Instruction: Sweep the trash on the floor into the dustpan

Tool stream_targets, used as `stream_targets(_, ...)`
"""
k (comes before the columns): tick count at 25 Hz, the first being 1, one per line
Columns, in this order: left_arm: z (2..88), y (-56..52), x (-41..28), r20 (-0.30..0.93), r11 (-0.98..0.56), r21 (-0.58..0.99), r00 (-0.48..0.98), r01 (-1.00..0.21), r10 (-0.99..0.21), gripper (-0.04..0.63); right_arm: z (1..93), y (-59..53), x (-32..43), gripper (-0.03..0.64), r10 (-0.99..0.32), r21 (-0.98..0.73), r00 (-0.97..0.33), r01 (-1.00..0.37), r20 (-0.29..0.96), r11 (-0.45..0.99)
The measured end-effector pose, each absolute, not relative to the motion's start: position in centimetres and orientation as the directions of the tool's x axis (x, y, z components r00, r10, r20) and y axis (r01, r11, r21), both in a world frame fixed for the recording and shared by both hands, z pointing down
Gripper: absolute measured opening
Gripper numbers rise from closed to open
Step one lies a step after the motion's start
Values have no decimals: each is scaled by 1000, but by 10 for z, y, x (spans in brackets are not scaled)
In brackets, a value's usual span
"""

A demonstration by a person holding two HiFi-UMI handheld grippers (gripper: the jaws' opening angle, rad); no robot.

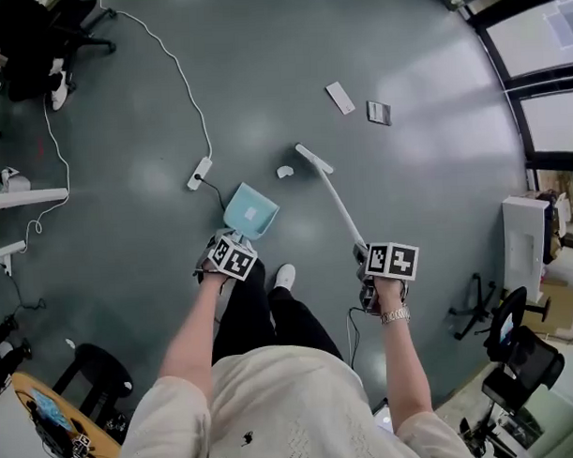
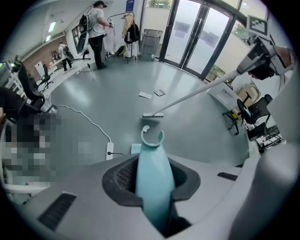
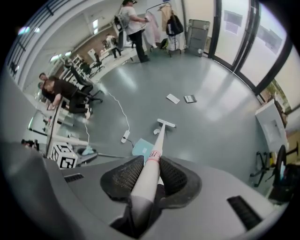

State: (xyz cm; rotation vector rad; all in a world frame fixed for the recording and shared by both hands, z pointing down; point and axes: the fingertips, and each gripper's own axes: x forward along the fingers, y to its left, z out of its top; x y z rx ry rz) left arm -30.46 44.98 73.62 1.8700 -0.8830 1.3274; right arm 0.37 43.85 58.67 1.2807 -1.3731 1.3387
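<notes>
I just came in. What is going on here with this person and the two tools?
A person is cleaning the floor with a gripper in each hand. The left gripper is shut on the handle of a light blue dustpan. The right gripper is shut on a white broom. The broom's head is beside a small white scrap, which lies between it and the dustpan and is not yet in the pan. A white card and a dark item lie farther off.

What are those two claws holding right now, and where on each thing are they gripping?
The left gripper is clamped on the handle of the light blue dustpan. The right gripper is clamped on the upper end of the white broom stick.
</notes>
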Motion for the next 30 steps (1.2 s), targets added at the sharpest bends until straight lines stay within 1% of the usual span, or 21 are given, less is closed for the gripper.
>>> stream_targets(2, 741, 434, -310, 954, -555, 143, 264, -819, -145, 94, 596, 452, -14, 121, -77, -127, -128, -992, 989, 14)
stream_targets(4, 743, 426, -314, 948, -541, 161, 282, -825, -148, 94, 599, 476, -30, 121, -33, -130, -132, -989, 991, 66)
stream_targets(8, 748, 414, -313, 938, -501, 188, 305, -845, -163, 94, 590, 518, -55, 121, 20, -214, -213, -977, 977, 20)
stream_targets(13, 748, 406, -307, 940, -510, 176, 298, -842, -167, 94, 569, 543, -75, 121, 49, -301, -304, -952, 952, -54)
stream_targets(17, 748, 400, -311, 940, -515, 177, 299, -839, -164, 94, 561, 549, -90, 121, 110, -292, -285, -955, 952, 53)
stream_targets(20, 747, 396, -311, 938, -516, 181, 305, -837, -164, 94, 557, 554, -96, 121, 137, -296, -284, -951, 949, 83)
stream_targets(22, 745, 394, -308, 937, -530, 182, 309, -828, -162, 94, 553, 556, -92, 121, 135, -309, -299, -950, 945, 55)
stream_targets(24, 741, 391, -304, 937, -549, 174, 309, -818, -163, 94, 548, 555, -82, 121, 114, -333, -333, -943, 936, -20)
stream_targets(28, 728, 370, -287, 940, -534, 153, 289, -831, -181, 94, 533, 534, -44, 121, 36, -395, -408, -899, 912, -189)
stream_targets(30, 722, 353, -272, 941, -527, 141, 279, -838, -192, 94, 528, 514, -18, 121, -10, -420, -430, -877, 903, -235)
